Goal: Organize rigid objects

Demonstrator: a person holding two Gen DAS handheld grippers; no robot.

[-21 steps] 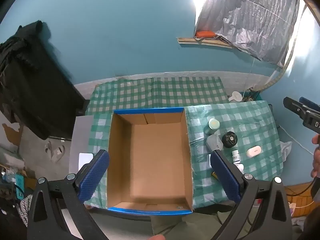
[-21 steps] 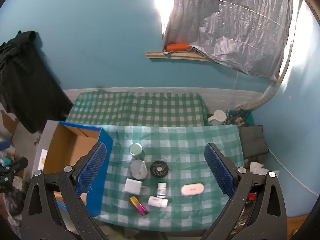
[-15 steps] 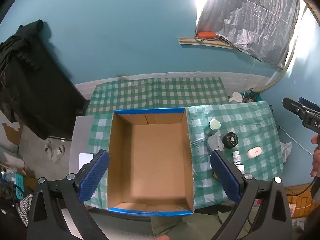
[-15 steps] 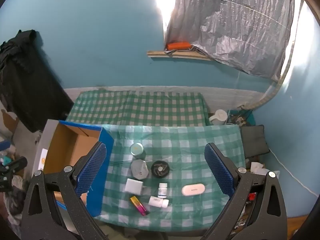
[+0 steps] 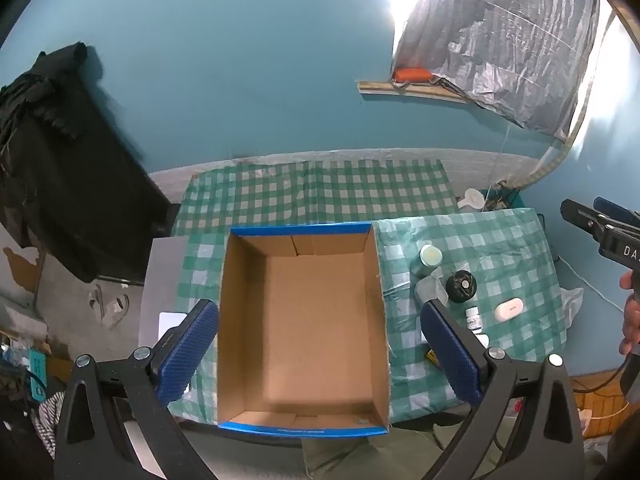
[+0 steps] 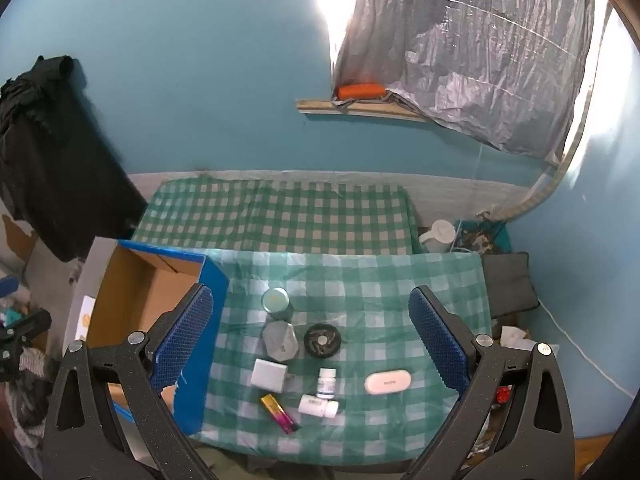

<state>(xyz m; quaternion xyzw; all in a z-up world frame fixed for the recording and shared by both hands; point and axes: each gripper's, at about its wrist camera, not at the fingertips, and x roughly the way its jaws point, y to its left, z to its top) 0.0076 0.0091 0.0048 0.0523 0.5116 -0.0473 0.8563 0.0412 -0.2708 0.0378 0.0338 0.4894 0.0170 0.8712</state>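
from the left wrist view, the left gripper (image 5: 320, 344) hangs high over a big cardboard box (image 5: 304, 320) with a blue rim, and its blue fingers (image 5: 188, 348) are spread wide with nothing held. the box is open and bare inside. it sits on the left part of a worktop (image 5: 516, 344) covered in a green and white checked cloth. to the right of the box, on the cloth, stand a round tin (image 5: 429, 260), a black round thing (image 5: 461, 286), a small white bottle (image 5: 474, 319) and a white oval case (image 5: 509, 309). the right gripper (image 5: 600, 228) pokes in at the right edge, held by a hand (image 5: 631, 316). behind the worktop is a bed (image 5: 316, 192) with the same checked cloth, then a blue wall (image 5: 240, 60). a black cloth (image 5: 60, 152) hangs on the left and a shiny grey sheet (image 5: 500, 32) hangs on the right. from the right wrist view, the right gripper (image 6: 308, 338) is up over the small things, fingers (image 6: 438, 344) wide and holding nothing. below it lie the tin (image 6: 275, 301), a grey six-sided jar (image 6: 280, 340), the black round thing (image 6: 322, 340), a white square block (image 6: 269, 374), the standing bottle (image 6: 327, 382), a bottle on its side (image 6: 319, 405), a yellow and pink lighter (image 6: 279, 412) and the oval case (image 6: 387, 382). the box (image 6: 148, 300) is at the left. a white jug (image 6: 438, 236) sits on the floor by the bed (image 6: 276, 216).
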